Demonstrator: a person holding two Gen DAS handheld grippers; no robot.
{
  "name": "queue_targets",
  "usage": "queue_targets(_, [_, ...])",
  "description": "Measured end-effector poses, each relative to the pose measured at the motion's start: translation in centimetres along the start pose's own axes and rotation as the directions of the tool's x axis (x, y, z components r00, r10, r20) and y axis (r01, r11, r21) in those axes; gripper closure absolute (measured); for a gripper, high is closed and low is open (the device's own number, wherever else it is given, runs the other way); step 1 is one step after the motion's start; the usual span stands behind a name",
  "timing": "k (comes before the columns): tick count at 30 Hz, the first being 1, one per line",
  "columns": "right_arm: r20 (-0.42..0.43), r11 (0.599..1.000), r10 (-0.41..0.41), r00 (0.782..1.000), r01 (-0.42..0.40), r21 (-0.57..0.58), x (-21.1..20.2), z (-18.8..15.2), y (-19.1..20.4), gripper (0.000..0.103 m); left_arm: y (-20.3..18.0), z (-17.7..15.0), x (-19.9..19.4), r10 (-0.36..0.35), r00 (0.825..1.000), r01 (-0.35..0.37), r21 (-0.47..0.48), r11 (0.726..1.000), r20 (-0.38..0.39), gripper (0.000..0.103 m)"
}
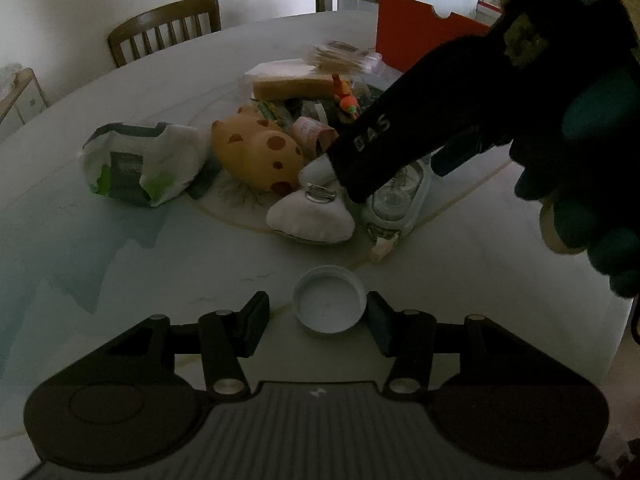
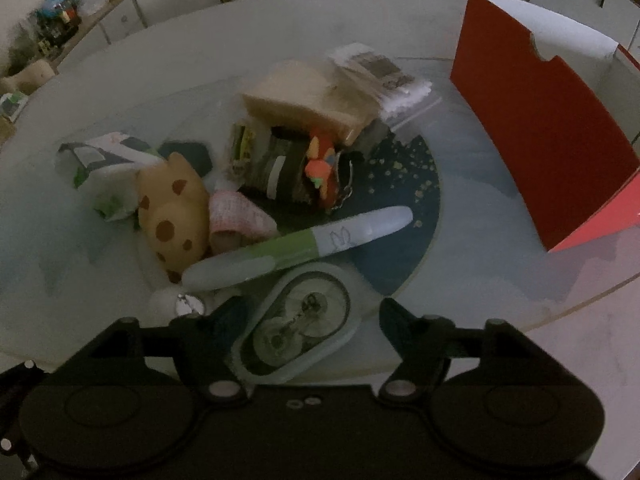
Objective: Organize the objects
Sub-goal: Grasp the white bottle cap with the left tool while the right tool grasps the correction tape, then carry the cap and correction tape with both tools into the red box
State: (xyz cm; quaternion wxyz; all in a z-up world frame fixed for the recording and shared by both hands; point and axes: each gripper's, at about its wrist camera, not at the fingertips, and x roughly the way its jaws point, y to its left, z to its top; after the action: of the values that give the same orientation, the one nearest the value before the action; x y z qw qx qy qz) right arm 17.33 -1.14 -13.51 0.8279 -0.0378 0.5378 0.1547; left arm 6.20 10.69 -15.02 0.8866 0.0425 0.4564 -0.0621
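A pile of small objects lies mid-table. In the left wrist view my left gripper [image 1: 318, 320] is open, low over the table, with a white jar lid [image 1: 330, 299] lying between its fingertips, close to the right finger. The right gripper's dark body [image 1: 384, 148] reaches down into the pile. In the right wrist view my right gripper [image 2: 308, 320] is open over a clear oval case [image 2: 298, 326]. A long green-and-white pen-shaped tube [image 2: 300, 246] lies just beyond. A spotted tan plush [image 2: 174, 216] and a white pouch [image 1: 310, 216] lie to the left.
An open red box [image 2: 540, 140] stands at the table's right. A white-and-green bag [image 1: 140, 162] lies left of the pile. A tan sponge block [image 2: 304, 104] and a packet of sticks [image 2: 376, 72] sit behind. A wooden chair [image 1: 164, 30] stands at the far edge.
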Motion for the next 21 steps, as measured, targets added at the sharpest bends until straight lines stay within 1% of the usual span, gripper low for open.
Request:
queue_targets(4, [-0.009,1.0,-0.021,1.0,0.021,-0.015,0.1,-0.3,0.3,0.029,0.0,0.0,0.1,0.001,1.0,-0.002,0.002,1.0,0.006,0.051])
queue_targets(5, [-0.005,0.999,-0.024,1.0,0.024,-0.024,0.1,-0.4,0.3,0.031,0.1,0.0,0.1,0.002,1.0,-0.002,0.001,1.0,0.008,0.053])
queue_targets(6, [0.0,0.999,-0.026,1.0,0.026,-0.035,0.0,-0.6,0.3,0.034,0.1,0.1,0.2,-0.003,1.0,0.003,-0.003,1.0,0.009,0.059])
queue_targets(8, [0.008,0.998,-0.032,0.999,0.032,-0.053,-0.1,-0.9,0.2,0.04,0.3,0.0,0.2,-0.012,1.0,0.012,-0.011,1.0,0.011,0.061])
queue_targets(10, [0.009,0.998,-0.023,1.0,0.024,-0.062,-0.4,-1.1,-0.2,0.041,0.4,0.0,0.1,-0.013,1.0,0.013,-0.012,1.0,0.012,0.064])
queue_targets(14, [0.011,0.998,-0.021,1.0,0.021,-0.065,-1.2,-1.7,-1.4,0.042,0.5,0.0,0.1,-0.02,1.0,0.02,-0.017,1.0,0.013,0.065])
queue_targets(17, [0.016,0.999,-0.013,1.0,0.014,-0.042,-1.8,-2.0,-2.6,0.042,0.6,0.1,0.0,-0.029,0.999,0.03,-0.026,0.999,0.014,0.065])
queue_targets(21, [0.055,0.998,-0.006,0.998,0.01,-0.066,-3.7,-2.5,-3.4,0.042,0.3,0.5,-0.4,-0.04,0.999,0.04,-0.023,0.999,0.026,0.065])
